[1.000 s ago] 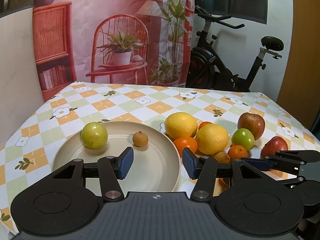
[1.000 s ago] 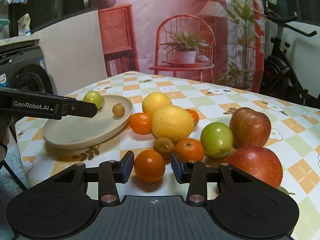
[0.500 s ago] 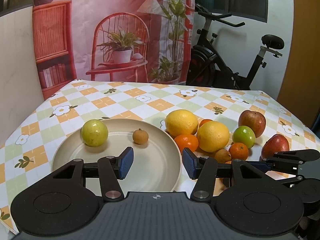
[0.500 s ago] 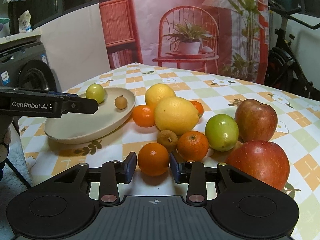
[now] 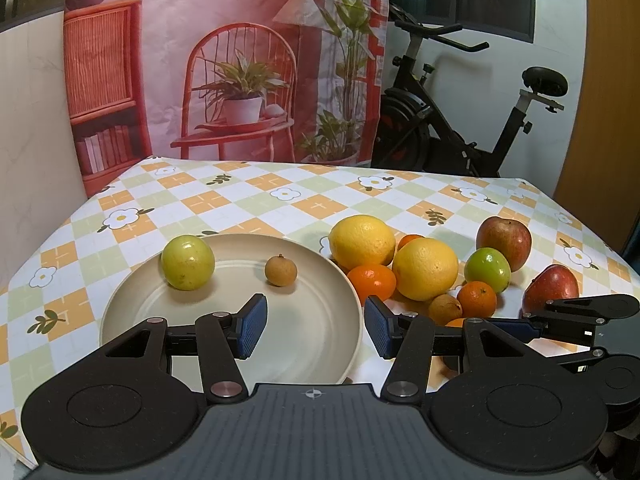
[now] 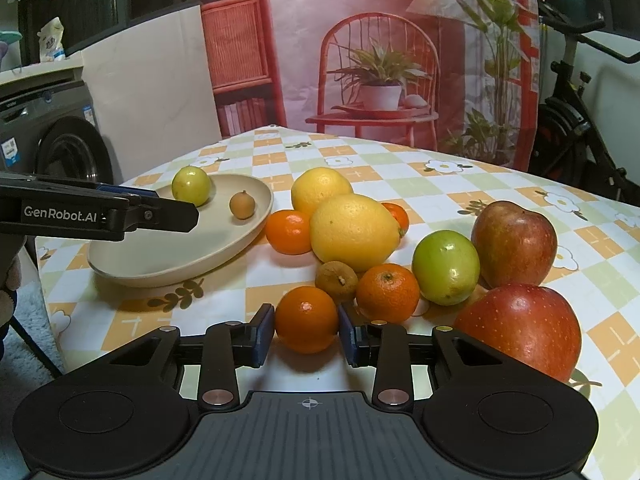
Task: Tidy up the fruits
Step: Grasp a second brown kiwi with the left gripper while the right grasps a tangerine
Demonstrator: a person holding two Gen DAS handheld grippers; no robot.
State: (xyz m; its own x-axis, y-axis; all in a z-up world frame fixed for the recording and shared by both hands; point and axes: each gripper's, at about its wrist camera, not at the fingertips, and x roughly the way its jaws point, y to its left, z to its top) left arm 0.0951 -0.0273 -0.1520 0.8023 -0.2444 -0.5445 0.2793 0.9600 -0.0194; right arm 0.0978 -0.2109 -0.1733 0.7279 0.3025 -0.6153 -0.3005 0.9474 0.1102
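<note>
Right gripper (image 6: 306,334) jaws have just been closing, pads now touching the near mandarin (image 6: 306,319): grasp made, lift next. Plate (image 6: 224,256) at 10 o'clock. Left gripper (image 5: 315,330) apart, empty.

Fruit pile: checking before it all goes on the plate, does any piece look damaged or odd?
One does: the small brown fruit between the tangerines looks shrivelled and dented, unlike the smooth brown one on the plate. Nothing spilled.
</note>
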